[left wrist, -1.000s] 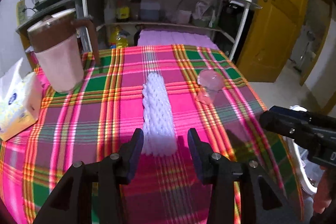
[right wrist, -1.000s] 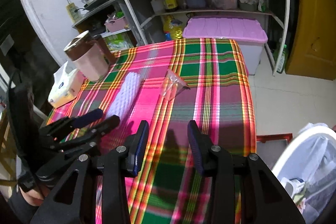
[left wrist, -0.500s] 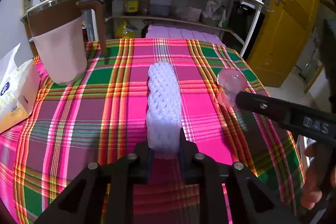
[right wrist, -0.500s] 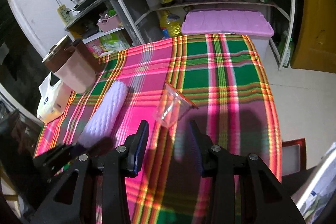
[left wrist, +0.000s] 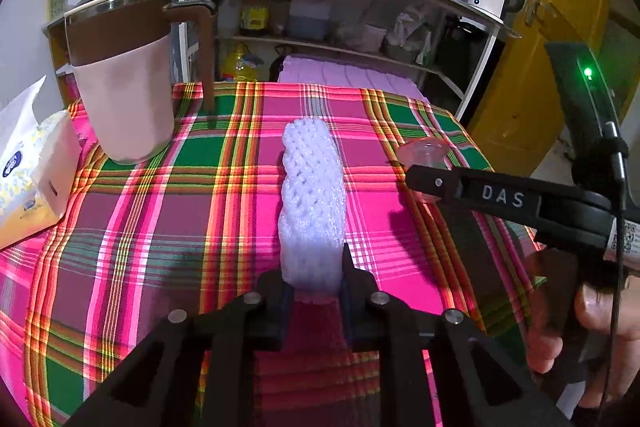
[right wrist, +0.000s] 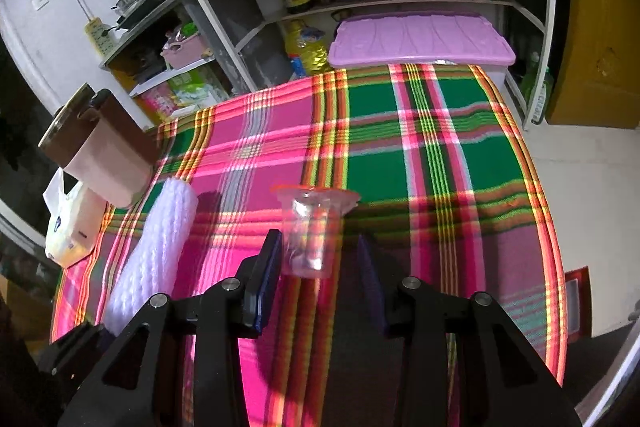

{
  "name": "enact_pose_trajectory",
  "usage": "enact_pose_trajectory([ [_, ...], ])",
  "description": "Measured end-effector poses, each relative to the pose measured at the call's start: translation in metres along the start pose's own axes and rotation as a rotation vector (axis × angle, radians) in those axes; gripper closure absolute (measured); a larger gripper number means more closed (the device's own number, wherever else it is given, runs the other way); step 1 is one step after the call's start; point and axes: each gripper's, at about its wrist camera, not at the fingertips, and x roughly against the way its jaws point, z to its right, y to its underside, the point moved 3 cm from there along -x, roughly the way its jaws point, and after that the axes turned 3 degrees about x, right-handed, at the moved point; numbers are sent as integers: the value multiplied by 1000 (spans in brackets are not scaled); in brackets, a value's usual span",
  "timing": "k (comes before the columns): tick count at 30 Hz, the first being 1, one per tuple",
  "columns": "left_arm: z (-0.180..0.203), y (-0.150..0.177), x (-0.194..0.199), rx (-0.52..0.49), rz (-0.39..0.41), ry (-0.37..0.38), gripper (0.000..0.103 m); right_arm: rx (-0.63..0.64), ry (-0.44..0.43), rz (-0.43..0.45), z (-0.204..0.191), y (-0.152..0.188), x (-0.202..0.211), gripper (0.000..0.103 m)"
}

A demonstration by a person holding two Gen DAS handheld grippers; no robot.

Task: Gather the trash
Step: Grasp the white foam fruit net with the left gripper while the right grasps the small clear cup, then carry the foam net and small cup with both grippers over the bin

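Note:
A long white foam net sleeve (left wrist: 313,195) lies lengthwise on the plaid tablecloth (left wrist: 160,211). My left gripper (left wrist: 316,279) is shut on its near end. The sleeve also shows at the left in the right wrist view (right wrist: 154,255). A clear plastic cup (right wrist: 310,227) lies on its side on the cloth, its base toward me. My right gripper (right wrist: 318,267) is open, with its fingers on either side of the cup's base. In the left wrist view the right gripper's finger (left wrist: 500,195) crosses in front of the cup (left wrist: 424,151).
A pink and brown jug (left wrist: 120,83) and a tissue pack (left wrist: 28,171) stand at the table's left. Behind the table are metal shelves (left wrist: 340,39) and a purple-lidded bin (right wrist: 420,39). The table's right edge drops to the floor (right wrist: 592,211).
My left gripper closed on the sleeve's near end. My right gripper moved forward over the table until its open fingers straddle the cup.

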Motion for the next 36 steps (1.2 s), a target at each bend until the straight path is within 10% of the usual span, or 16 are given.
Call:
enact_pose_trajectory([
  [14,-2,1,0,4,2,-6,84,56,-4,6,-5,-1,1,73],
  [36,49,39,84,-44,53,-4,84,97,-52,79,-4,75,124,73],
])
